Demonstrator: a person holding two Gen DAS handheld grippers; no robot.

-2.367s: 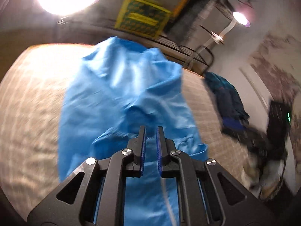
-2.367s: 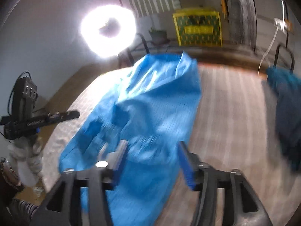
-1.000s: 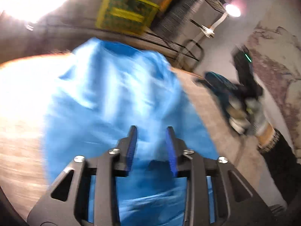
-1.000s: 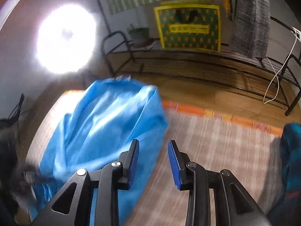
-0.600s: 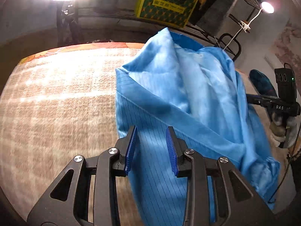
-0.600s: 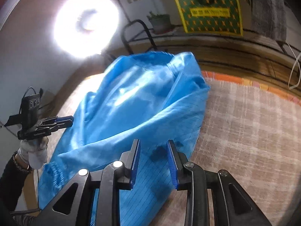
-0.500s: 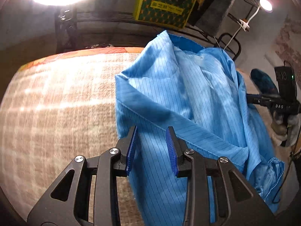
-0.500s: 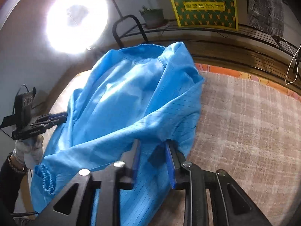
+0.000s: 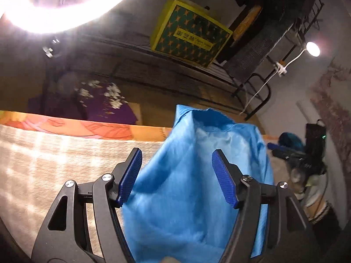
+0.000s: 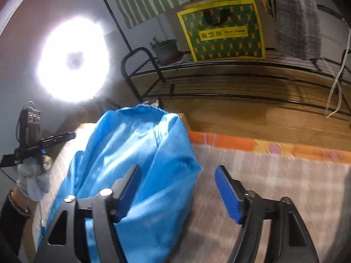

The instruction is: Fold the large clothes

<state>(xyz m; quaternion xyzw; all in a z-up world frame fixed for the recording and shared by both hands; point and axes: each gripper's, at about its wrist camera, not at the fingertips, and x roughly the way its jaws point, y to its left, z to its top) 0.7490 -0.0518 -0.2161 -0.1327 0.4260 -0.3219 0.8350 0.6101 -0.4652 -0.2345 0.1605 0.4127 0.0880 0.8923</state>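
Note:
A large bright blue garment [image 9: 197,153] lies bunched on the beige plaid bed cover [image 9: 54,153], its far end near the bed's edge. My left gripper [image 9: 176,177] hovers over it. Its jaws are opening wide, with cloth beneath and between them but the pads pressing on nothing. In the right wrist view the garment [image 10: 131,149] fills the left side. My right gripper [image 10: 178,191] is also opening: its left finger is over the cloth's edge and its right finger over the bare cover [image 10: 274,175]. The left gripper [image 10: 43,142] shows there in a gloved hand [image 10: 33,175].
Beyond the bed stands a black wire rack [image 10: 219,76] with a yellow-green bag [image 10: 221,30] and a potted plant [image 10: 166,50]. A ring light [image 10: 72,61] glares at the left. A dark teal garment [image 9: 289,140] lies at the right. Purple floral cloth [image 9: 98,100] sits behind the bed's orange border.
Both grippers had their jaws narrow on the garment's near edge; both now stand wide and have let it go. Both views have moved toward the bed's far edge, and the garment is more bunched.

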